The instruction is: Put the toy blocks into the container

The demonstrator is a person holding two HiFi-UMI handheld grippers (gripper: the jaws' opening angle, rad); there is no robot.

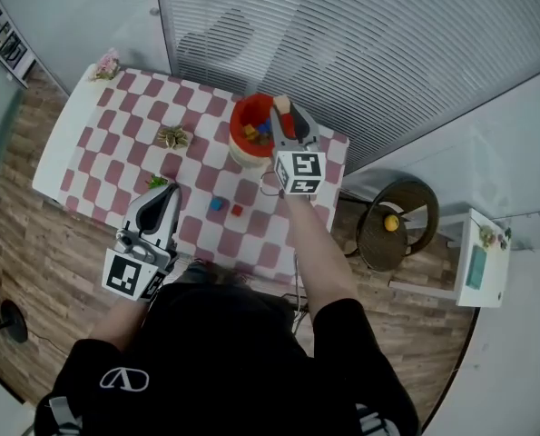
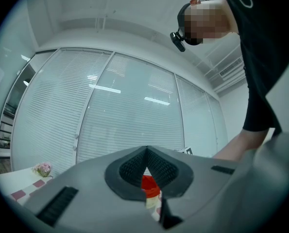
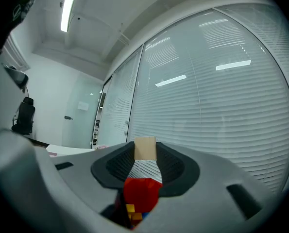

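Note:
The red container (image 1: 240,116) stands on the checked table (image 1: 106,153) with several coloured blocks inside (image 1: 255,133). Just above its right rim my right gripper (image 1: 283,107) is shut on a beige block (image 3: 145,148). A red block (image 3: 141,193) sits deeper between the same jaws, and yellow and orange blocks (image 3: 130,211) show below it. Loose on the cloth lie a green block (image 1: 158,182), a blue block (image 1: 217,203) and a small red block (image 1: 238,211). My left gripper (image 1: 165,193) hangs near the table's front edge by the green block, shut and empty (image 2: 145,152), and the red container (image 2: 149,184) shows through the gap between its jaws.
A tan star-shaped piece (image 1: 172,136) lies mid-table and a small flower (image 1: 106,64) sits at the far left corner. To the right of the table stand a round stool (image 1: 398,225) carrying a yellow ball (image 1: 391,222) and a white cabinet (image 1: 480,260). Blinds cover the glass wall behind.

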